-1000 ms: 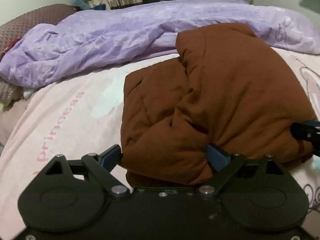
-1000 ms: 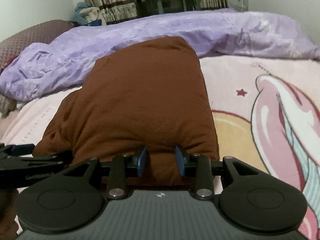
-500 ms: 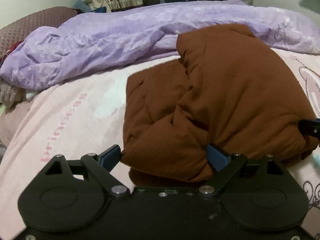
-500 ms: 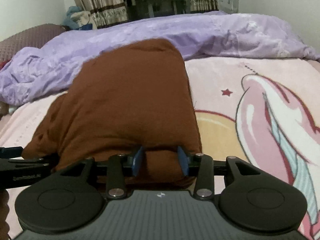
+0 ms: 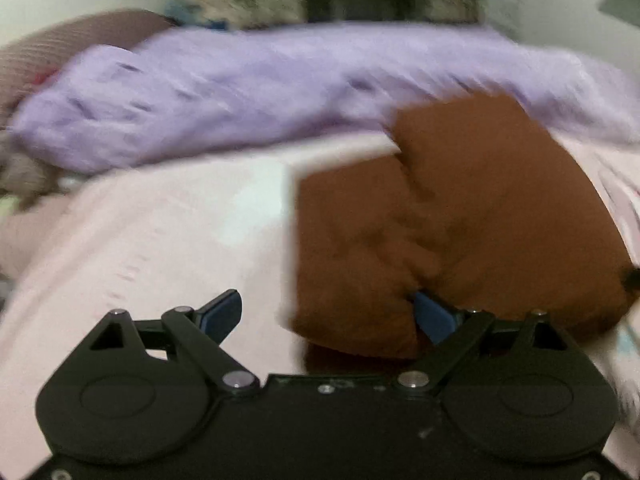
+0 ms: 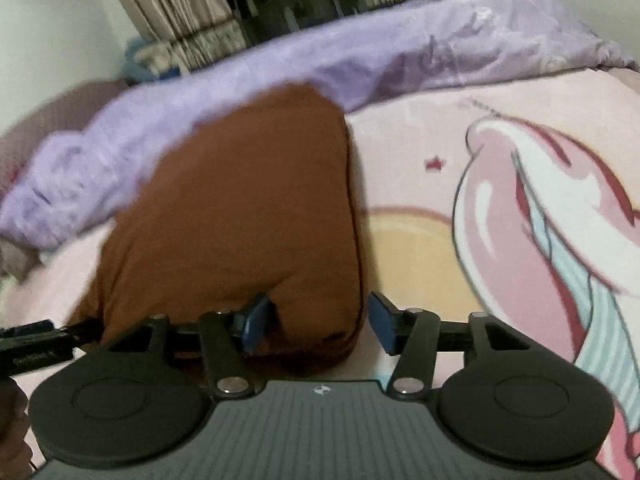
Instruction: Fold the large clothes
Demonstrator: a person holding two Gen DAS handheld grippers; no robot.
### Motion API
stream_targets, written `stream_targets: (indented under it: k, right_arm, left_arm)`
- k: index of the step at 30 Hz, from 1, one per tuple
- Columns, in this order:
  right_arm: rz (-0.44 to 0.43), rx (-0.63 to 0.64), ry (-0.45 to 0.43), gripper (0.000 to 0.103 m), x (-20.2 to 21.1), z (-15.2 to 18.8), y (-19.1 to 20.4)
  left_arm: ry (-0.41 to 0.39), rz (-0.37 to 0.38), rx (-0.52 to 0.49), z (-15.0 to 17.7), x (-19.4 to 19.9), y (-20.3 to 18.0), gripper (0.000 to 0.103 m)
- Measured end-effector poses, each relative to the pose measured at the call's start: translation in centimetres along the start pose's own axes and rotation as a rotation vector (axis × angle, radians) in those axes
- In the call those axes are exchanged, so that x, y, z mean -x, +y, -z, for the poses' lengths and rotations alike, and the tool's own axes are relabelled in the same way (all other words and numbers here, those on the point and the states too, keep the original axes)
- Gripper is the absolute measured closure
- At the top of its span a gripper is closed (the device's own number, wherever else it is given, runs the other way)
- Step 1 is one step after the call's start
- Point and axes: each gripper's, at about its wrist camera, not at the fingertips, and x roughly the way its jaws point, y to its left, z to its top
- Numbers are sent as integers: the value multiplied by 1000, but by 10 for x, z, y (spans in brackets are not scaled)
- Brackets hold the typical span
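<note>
A brown padded garment lies folded in a thick bundle on the pink bedsheet. It also shows in the right wrist view. My left gripper is open at the bundle's near left corner; its right fingertip touches the fabric. My right gripper is open around the bundle's near right corner, with nothing pinched. The left gripper's tip shows at the far left of the right wrist view. Both views are blurred.
A crumpled purple duvet lies across the bed behind the garment. A brown pillow is at the far left. The sheet carries a pink unicorn print to the right. Curtains hang behind the bed.
My right gripper has opened from a narrow grip on the garment's edge and let go. Both grippers have pulled back and shifted, so the garment sits more to the right in the left view.
</note>
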Motion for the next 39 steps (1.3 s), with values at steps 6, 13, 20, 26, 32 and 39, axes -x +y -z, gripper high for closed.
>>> stream_targets:
  k: [6, 13, 20, 26, 32, 39]
  right_arm:
    - [17, -75, -38, 17, -12, -33, -26]
    - [-125, -147, 70, 1, -75, -45, -35]
    - [-305, -142, 210, 0, -137, -58, -24]
    - [-268, -67, 155, 29, -126, -57, -11]
    - [-256, 8, 79, 51, -94, -72, 4]
    - [-245, 62, -12, 51, -23, -101, -13]
  left_arm:
    - [49, 34, 107, -41, -41, 40, 9]
    - [342, 311, 307, -35, -145, 42, 8]
    - [337, 458, 211, -37, -149, 20, 9]
    - [237, 422, 218, -43, -158, 5, 14]
    - [91, 349, 234, -47, -112, -9, 86]
    - [-21, 464, 252, -65, -48, -28, 88]
